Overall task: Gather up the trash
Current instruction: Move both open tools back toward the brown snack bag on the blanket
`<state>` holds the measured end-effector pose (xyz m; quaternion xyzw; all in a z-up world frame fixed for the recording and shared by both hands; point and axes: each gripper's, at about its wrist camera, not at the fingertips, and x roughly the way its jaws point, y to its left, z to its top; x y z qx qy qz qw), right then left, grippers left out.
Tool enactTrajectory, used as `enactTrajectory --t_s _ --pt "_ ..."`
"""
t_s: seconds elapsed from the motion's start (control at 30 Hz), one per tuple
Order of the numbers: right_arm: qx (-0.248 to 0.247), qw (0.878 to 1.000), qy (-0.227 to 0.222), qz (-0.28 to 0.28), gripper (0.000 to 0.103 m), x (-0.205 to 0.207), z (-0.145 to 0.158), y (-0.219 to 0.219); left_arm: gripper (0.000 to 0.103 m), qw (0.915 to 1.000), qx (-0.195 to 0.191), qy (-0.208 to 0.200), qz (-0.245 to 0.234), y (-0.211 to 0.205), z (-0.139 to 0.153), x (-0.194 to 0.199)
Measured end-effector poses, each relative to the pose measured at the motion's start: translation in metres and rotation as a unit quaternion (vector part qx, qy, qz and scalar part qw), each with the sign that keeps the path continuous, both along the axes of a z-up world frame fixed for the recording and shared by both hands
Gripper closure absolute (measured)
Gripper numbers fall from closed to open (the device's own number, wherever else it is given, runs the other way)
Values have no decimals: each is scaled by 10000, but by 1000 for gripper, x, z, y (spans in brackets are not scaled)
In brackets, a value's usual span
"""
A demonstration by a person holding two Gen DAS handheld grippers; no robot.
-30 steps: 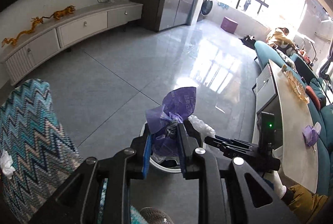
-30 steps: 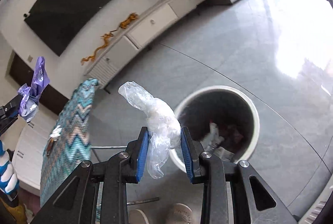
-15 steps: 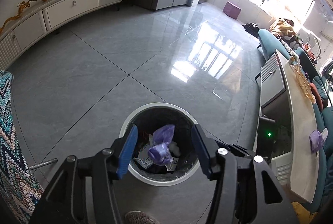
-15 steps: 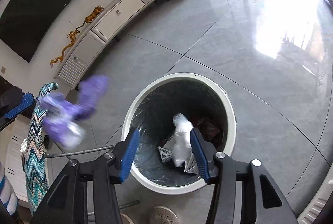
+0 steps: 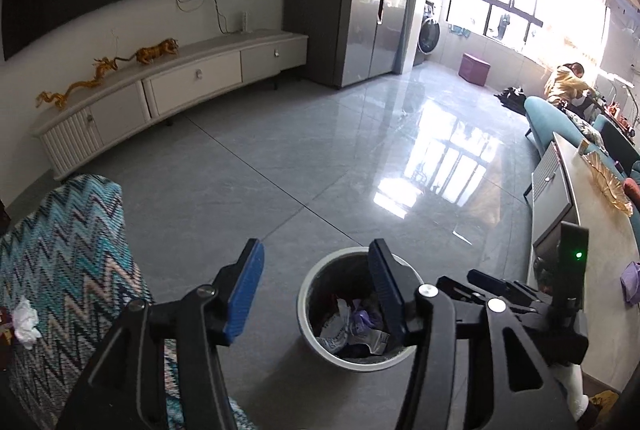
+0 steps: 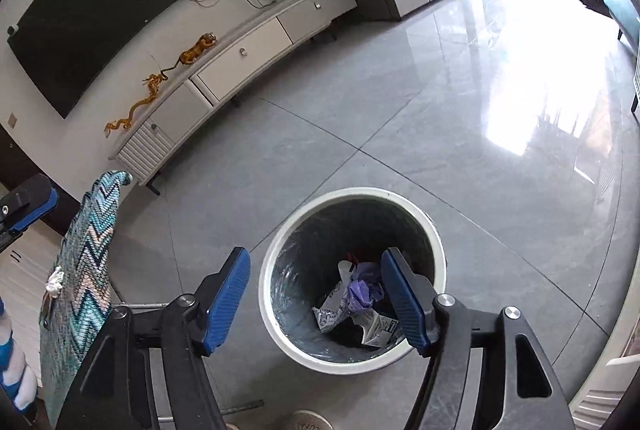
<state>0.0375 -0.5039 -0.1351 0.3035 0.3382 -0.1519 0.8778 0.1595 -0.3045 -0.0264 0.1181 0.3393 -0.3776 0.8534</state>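
A round white trash bin (image 5: 308, 310) (image 6: 267, 294) stands on the grey tile floor. Inside lie a purple wrapper (image 6: 362, 290) (image 5: 362, 318), clear plastic and printed paper scraps (image 6: 376, 330). My left gripper (image 5: 316, 278) is open and empty, above and just left of the bin. My right gripper (image 6: 316, 294) is open and empty over the bin's near left rim. The right gripper also shows in the left wrist view (image 5: 492, 284). A crumpled white tissue (image 5: 25, 322) (image 6: 54, 280) lies on the zigzag-patterned cloth (image 5: 68, 270) (image 6: 86, 270) at the left.
A white TV cabinet (image 5: 168, 94) with golden figurines (image 5: 154, 52) lines the far wall. A long grey table (image 5: 600, 262) stands at the right with a purple scrap (image 5: 632, 280) on it. A teal sofa (image 5: 560, 122) is behind it. A shoe tip (image 6: 306, 420) is below the bin.
Both grippers opened and dropped their loads into the bin: the purple wrapper from the left, the clear plastic from the right. Both grippers have since lifted back and tilted up.
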Motion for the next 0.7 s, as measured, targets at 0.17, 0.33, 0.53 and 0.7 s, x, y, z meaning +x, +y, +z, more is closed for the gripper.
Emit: enactTrajectory --t_s 0.17,0.33,0.53,0.7 --pt "-466 9984 -328 -39 16 -9 50 32 51 9963 -28 -788 333 48 33 -20" --pt "-870 9942 -629 -115 1 -21 94 66 51 9901 -92 -1260 615 100 67 -37" --pt "-1359 9855 -1010 -35 0 -35 144 108 50 9819 -276 -1599 975 167 99 -55" --pt "-1672 9765 -1348 189 0 -45 179 144 49 9718 -450 -1889 1340 219 116 -74"
